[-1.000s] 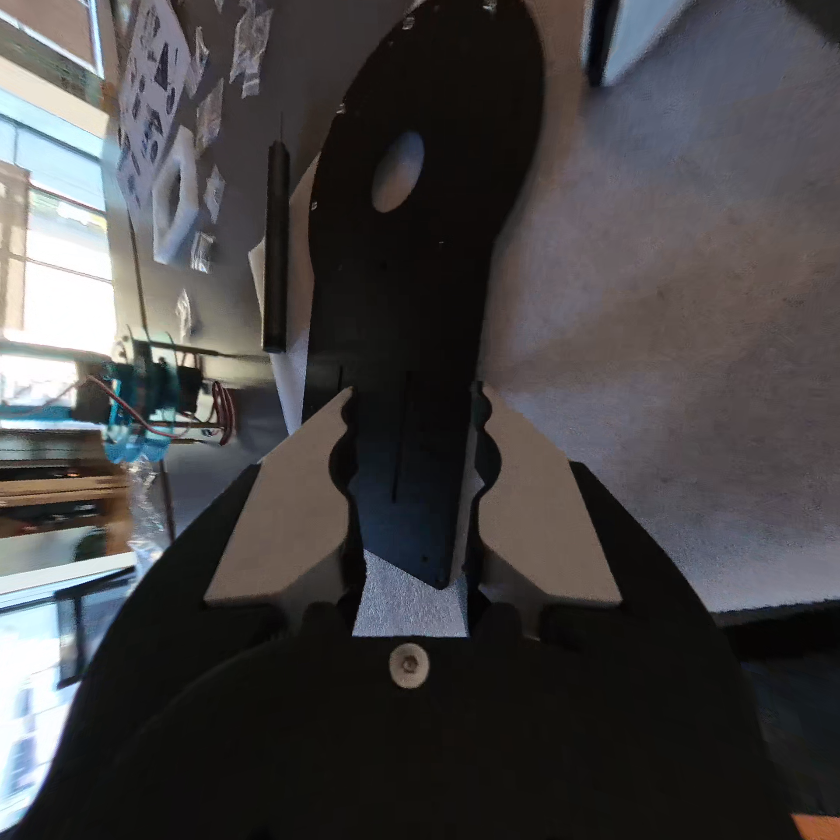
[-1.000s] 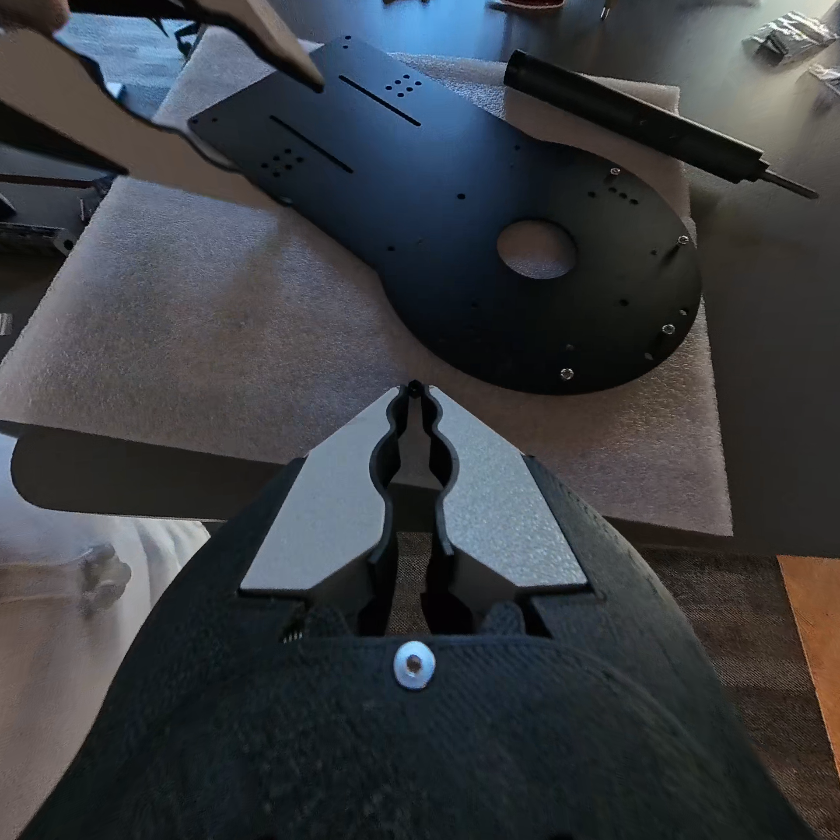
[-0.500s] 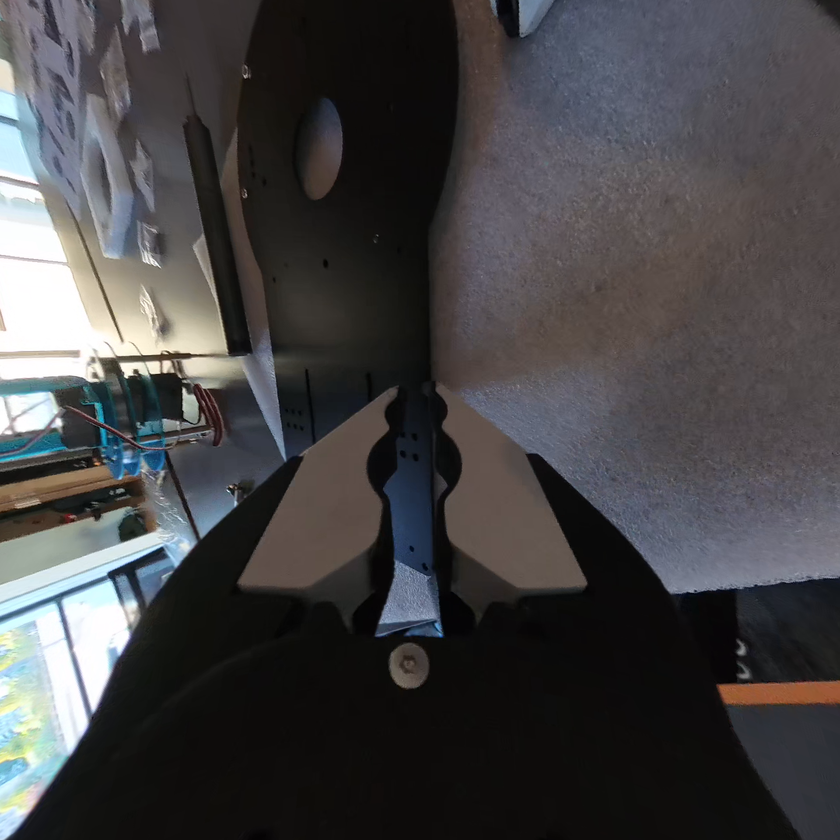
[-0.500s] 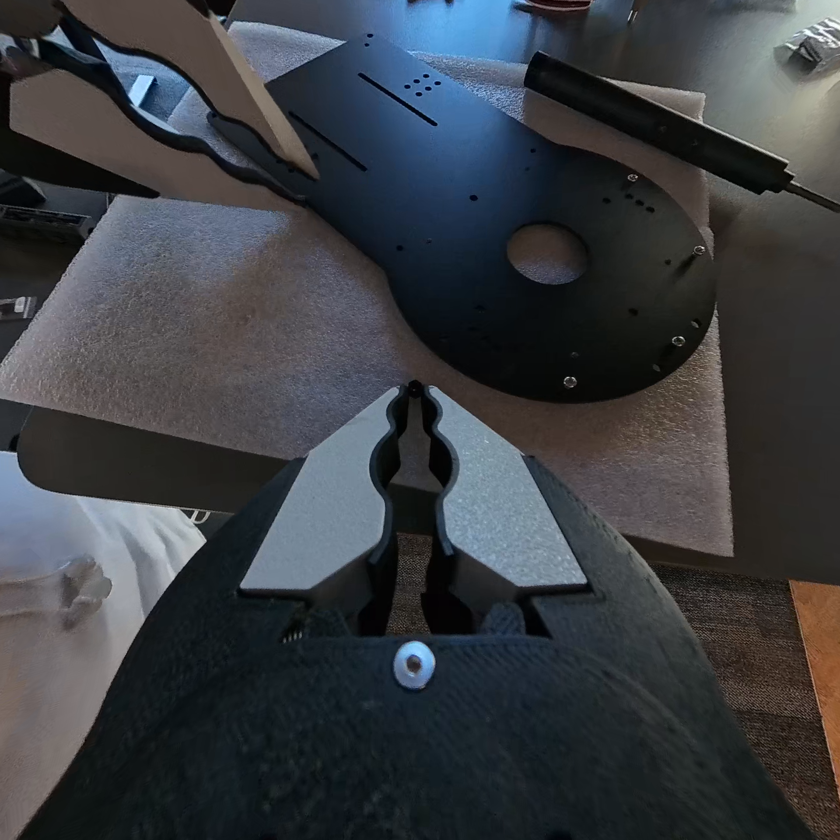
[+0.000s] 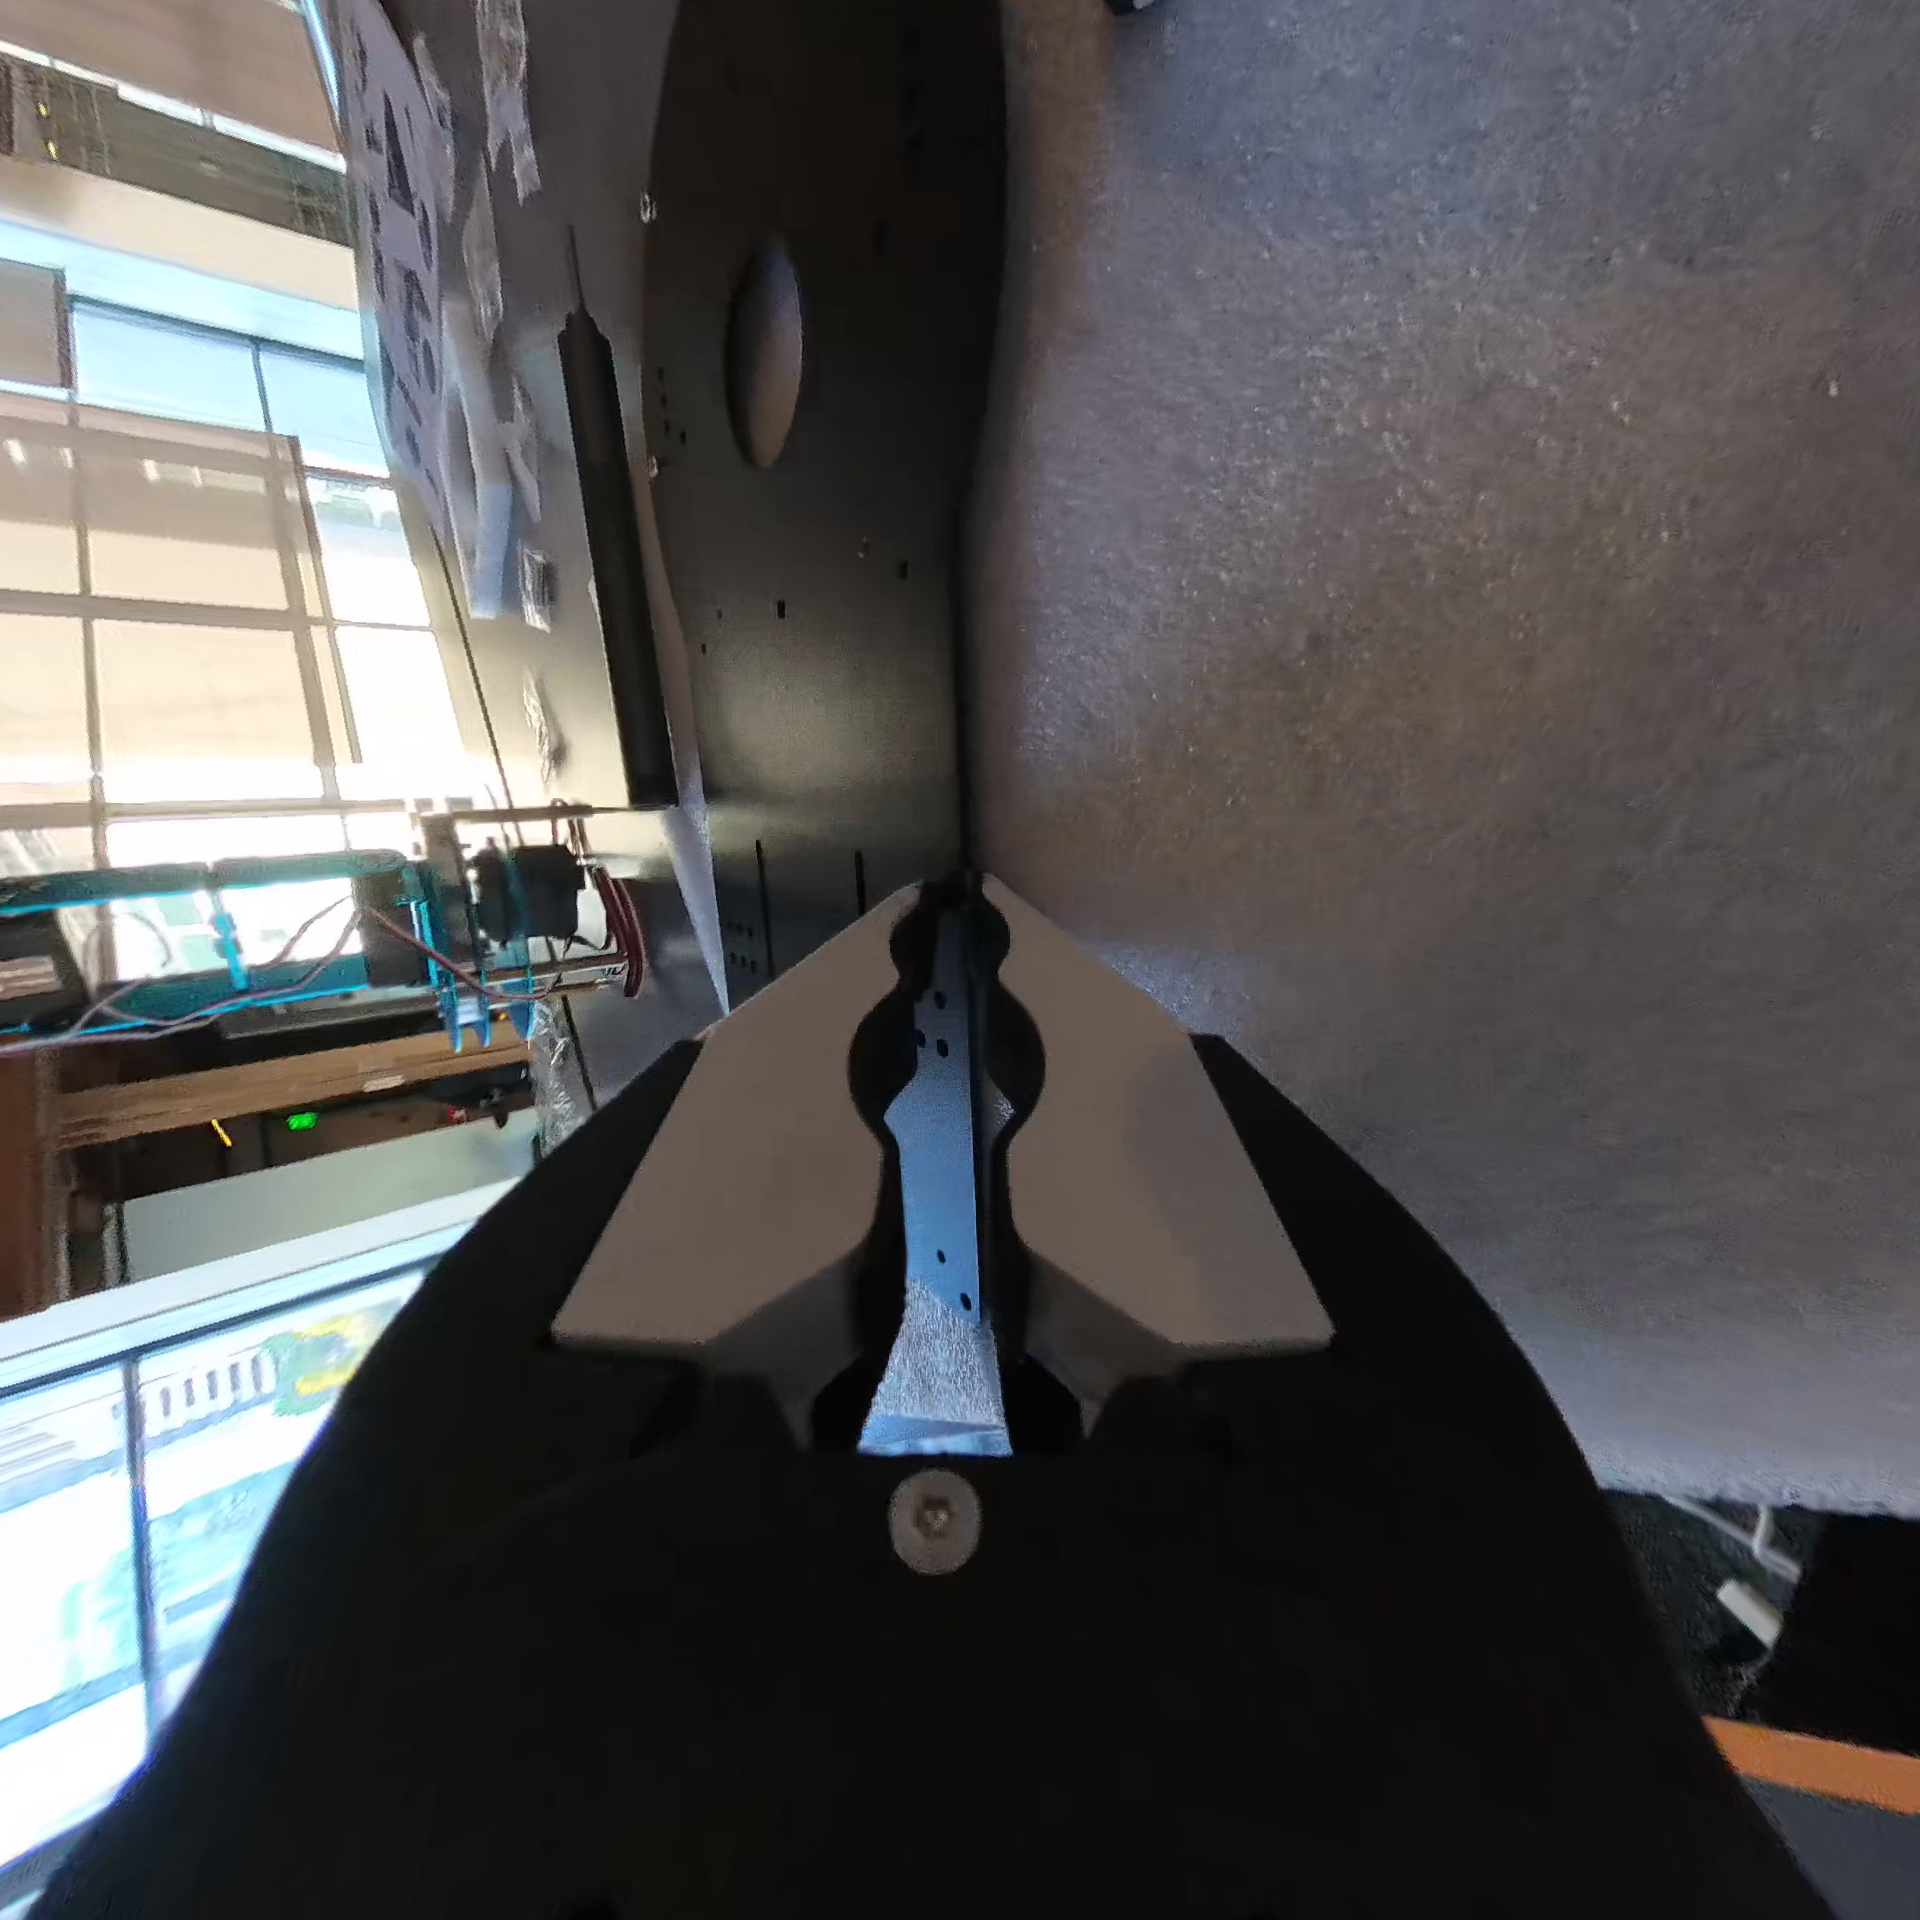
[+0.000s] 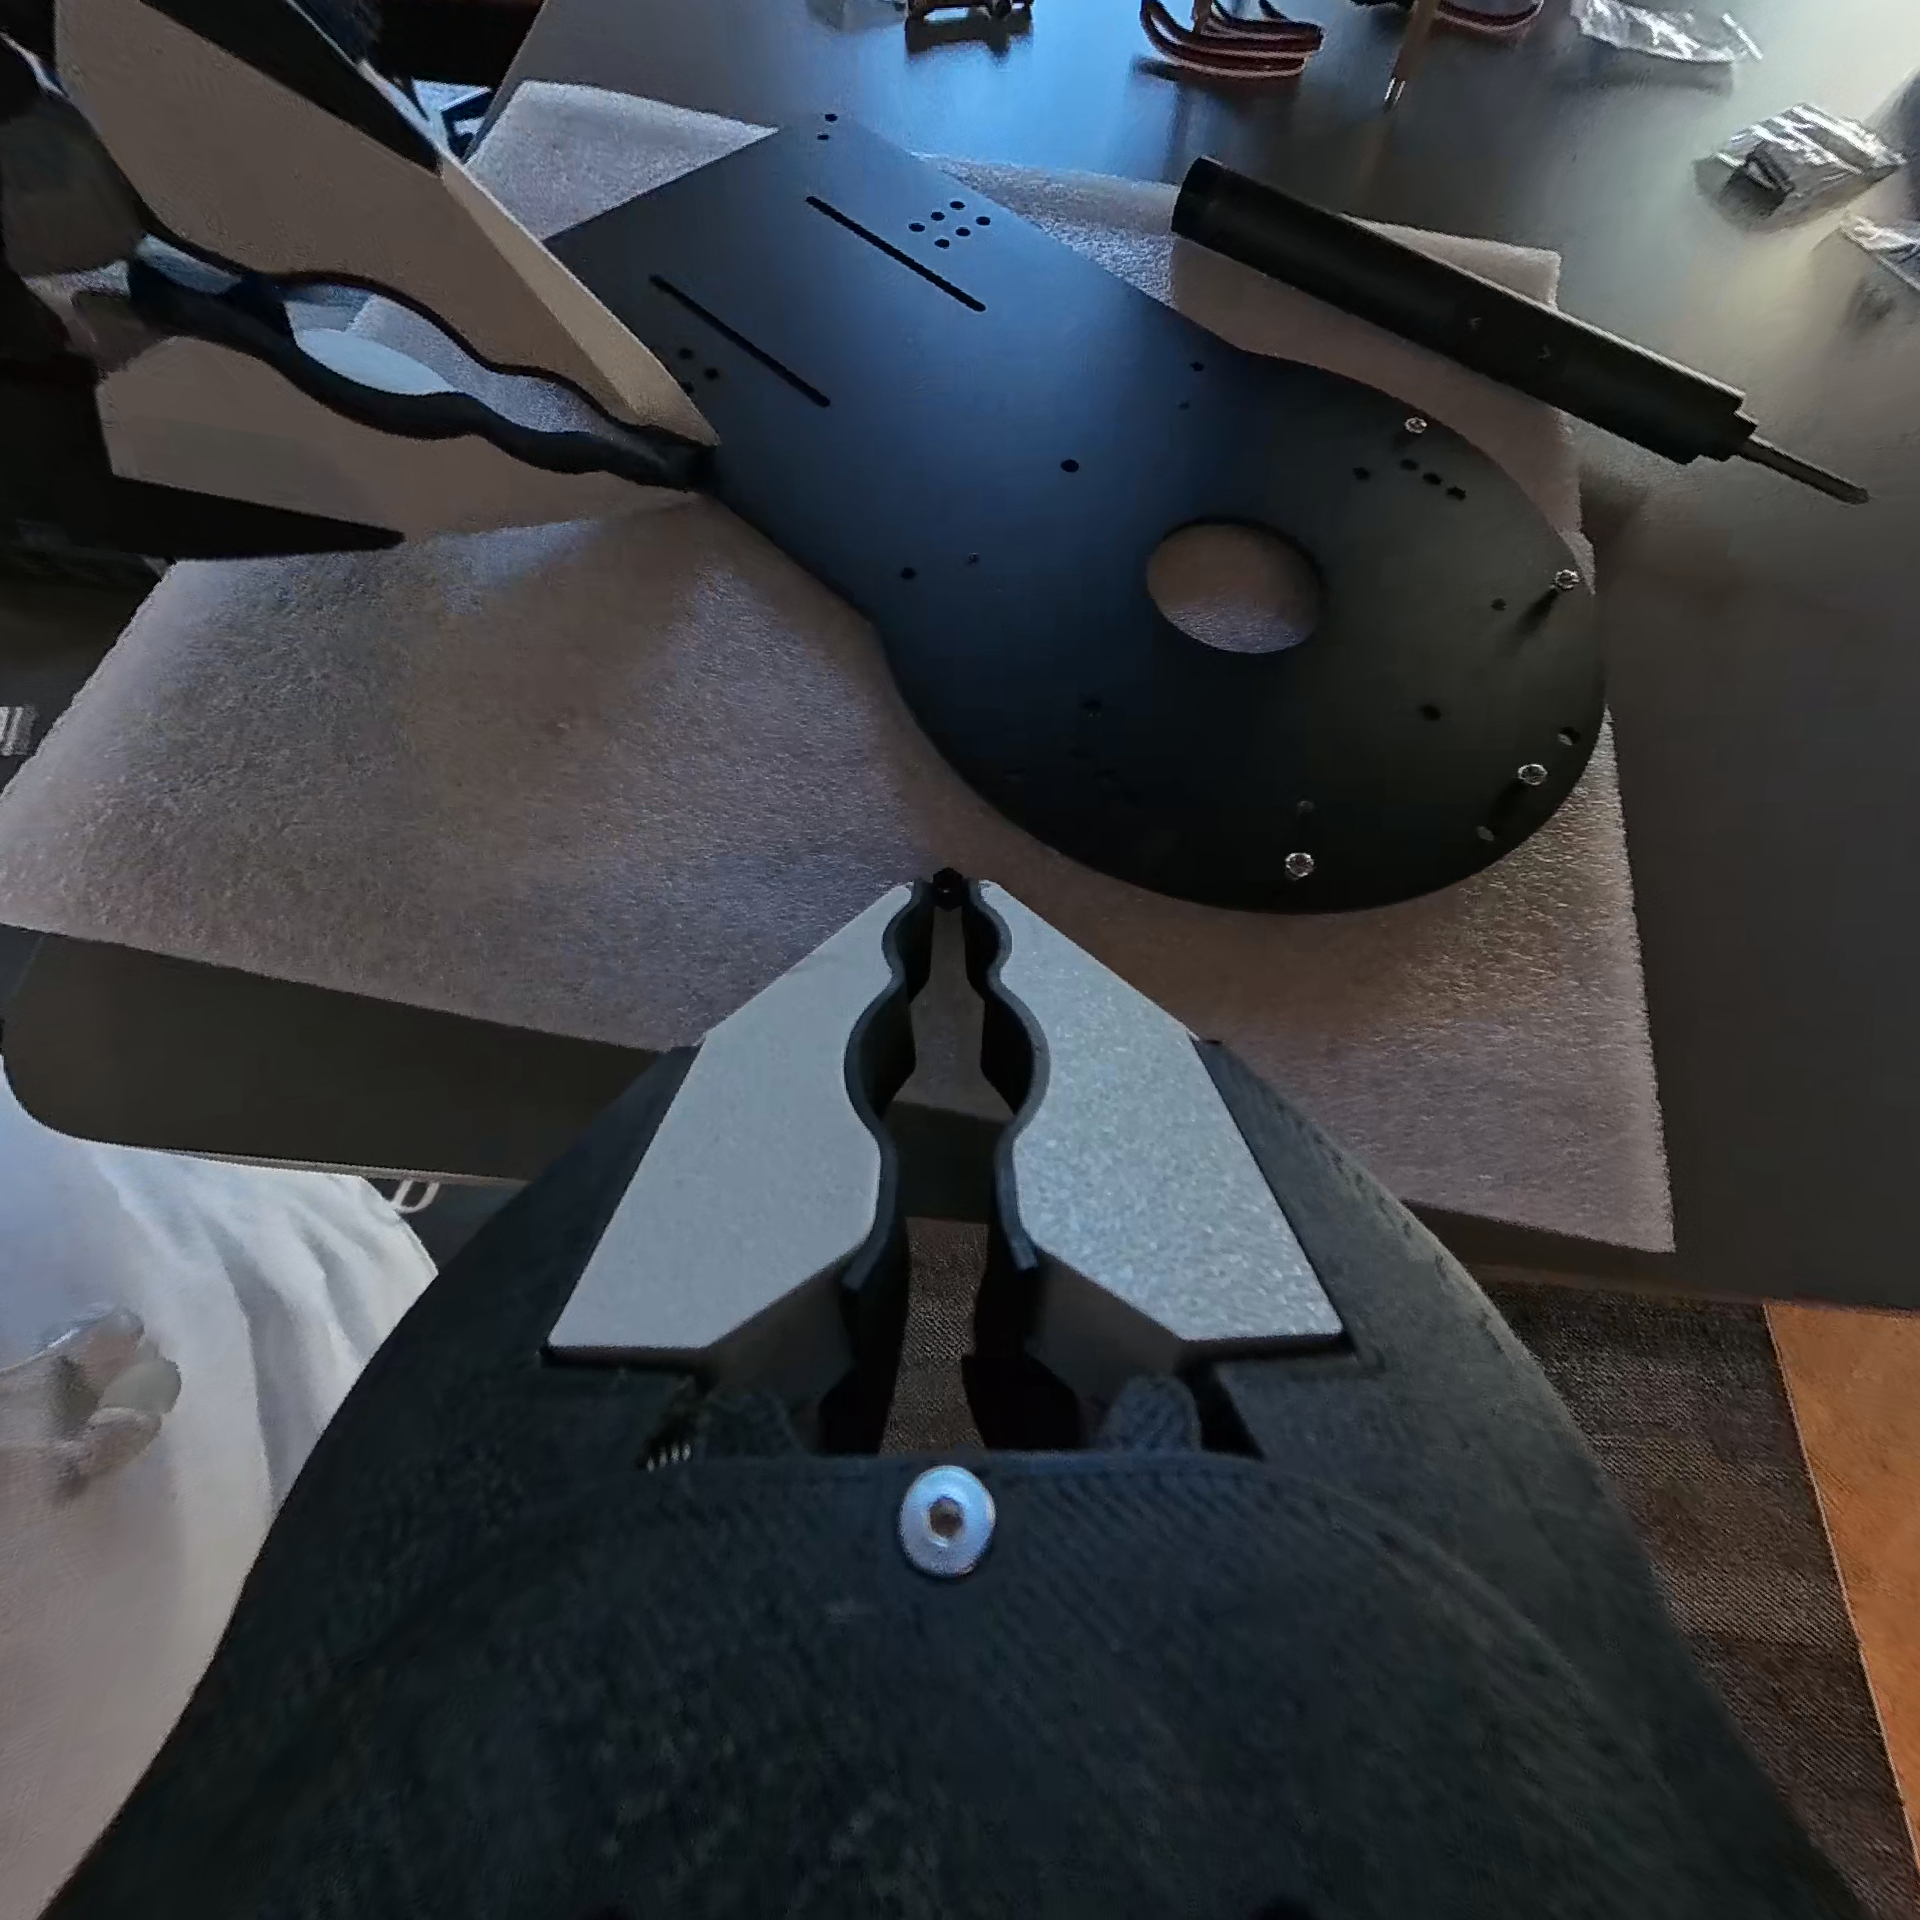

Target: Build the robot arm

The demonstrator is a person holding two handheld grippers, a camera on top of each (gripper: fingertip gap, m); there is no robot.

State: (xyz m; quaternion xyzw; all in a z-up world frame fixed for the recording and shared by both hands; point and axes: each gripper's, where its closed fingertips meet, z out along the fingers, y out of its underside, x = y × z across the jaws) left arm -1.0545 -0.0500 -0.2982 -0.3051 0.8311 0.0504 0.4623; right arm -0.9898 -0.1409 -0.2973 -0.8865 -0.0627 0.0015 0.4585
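Observation:
A black metal plate [image 6: 1039, 499] with a round hole, slots and small holes lies on a grey foam sheet [image 6: 468, 748]. My left gripper [image 5: 951, 888] is shut on the plate's narrow end, at its near corner. The plate [image 5: 831, 644] runs away from the jaws, seen almost edge-on. The left gripper also shows in the right wrist view [image 6: 696, 447], clamped on that corner. My right gripper [image 6: 948, 899] hovers over the foam's near edge, a little short of the plate's round end. It is shut on a small black part [image 6: 948, 883] that pokes out at its tips.
A black screwdriver [image 6: 1455, 322] lies on the foam behind the plate. Small plastic bags [image 6: 1803, 156] and red wires [image 6: 1226, 42] sit on the dark table [image 6: 1766, 675]. A teal wired device [image 5: 447, 935] stands at the table's end. A person's white garment [image 6: 156, 1455] is near left. The gap from one gripper's tips to the other's is roughly 12 cm. Both grippers' tips are roughly 20 cm from the black screwdriver [image 6: 1455, 322]. Look for it in the left wrist view [image 5: 617, 555] too.
My left gripper, open around the plate's narrow end a second ago, has shut on its corner. The right gripper has moved slightly towards the plate, still shut on the small part.

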